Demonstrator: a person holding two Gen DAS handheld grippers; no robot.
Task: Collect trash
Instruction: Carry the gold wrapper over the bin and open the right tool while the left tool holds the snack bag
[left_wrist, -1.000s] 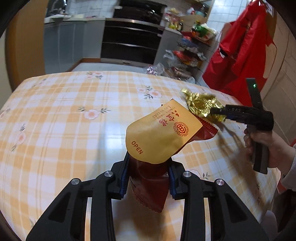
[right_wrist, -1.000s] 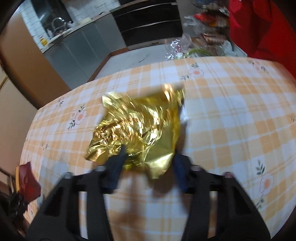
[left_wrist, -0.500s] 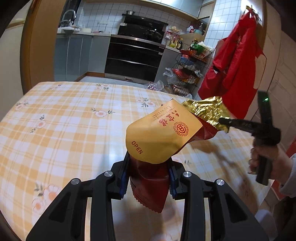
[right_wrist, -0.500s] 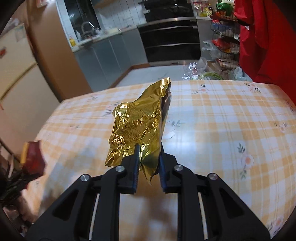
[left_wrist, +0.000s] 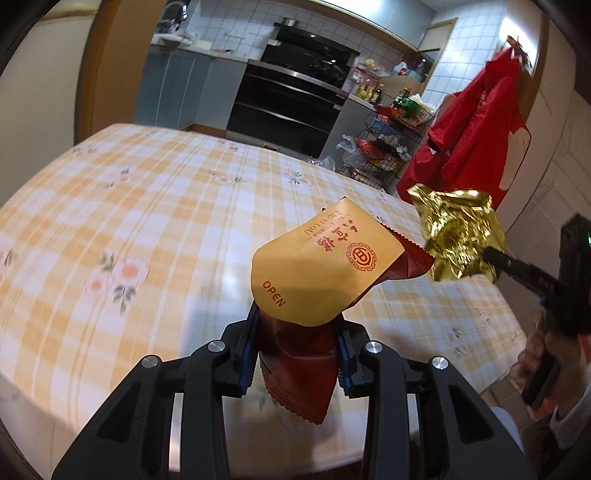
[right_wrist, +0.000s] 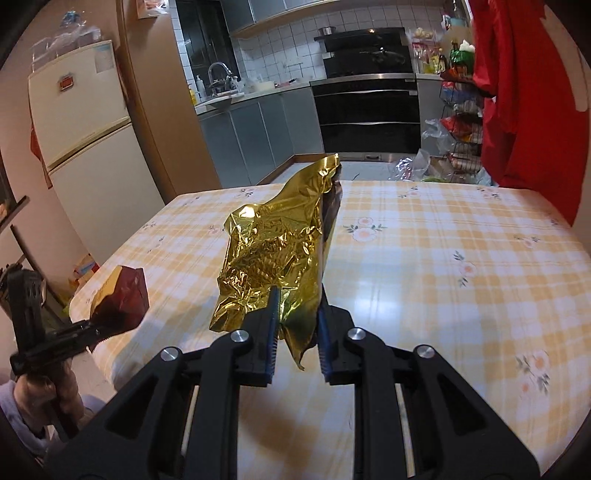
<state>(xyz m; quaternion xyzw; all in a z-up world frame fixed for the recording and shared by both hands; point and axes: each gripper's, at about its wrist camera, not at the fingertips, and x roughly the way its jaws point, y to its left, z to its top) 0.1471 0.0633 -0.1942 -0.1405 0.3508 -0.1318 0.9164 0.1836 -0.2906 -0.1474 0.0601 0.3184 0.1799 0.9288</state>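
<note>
Right claw (right_wrist: 295, 332), jaws just closing, now clamps the gold foil wrapper (right_wrist: 280, 251) clear of the bench (right_wrist: 443, 258), while left claw (left_wrist: 295, 354) grips the snack pouch (left_wrist: 325, 266) at nine o'clock: both await disposal.

L claw (left_wrist: 297, 341) clamped on load; R claw (right_wrist: 297, 325) clamped too, both raised.

The right claw (right_wrist: 295, 332) is now pinching the gold foil wrapper (right_wrist: 277, 254), its jaws having just been closing on it, and is carrying it clear above the tabletop (right_wrist: 461, 266) where it lay crumpled a second ago. The left claw (left_wrist: 295, 354) is drifting back from the tabletop, so more of the kitchen is showing beyond it.
</note>
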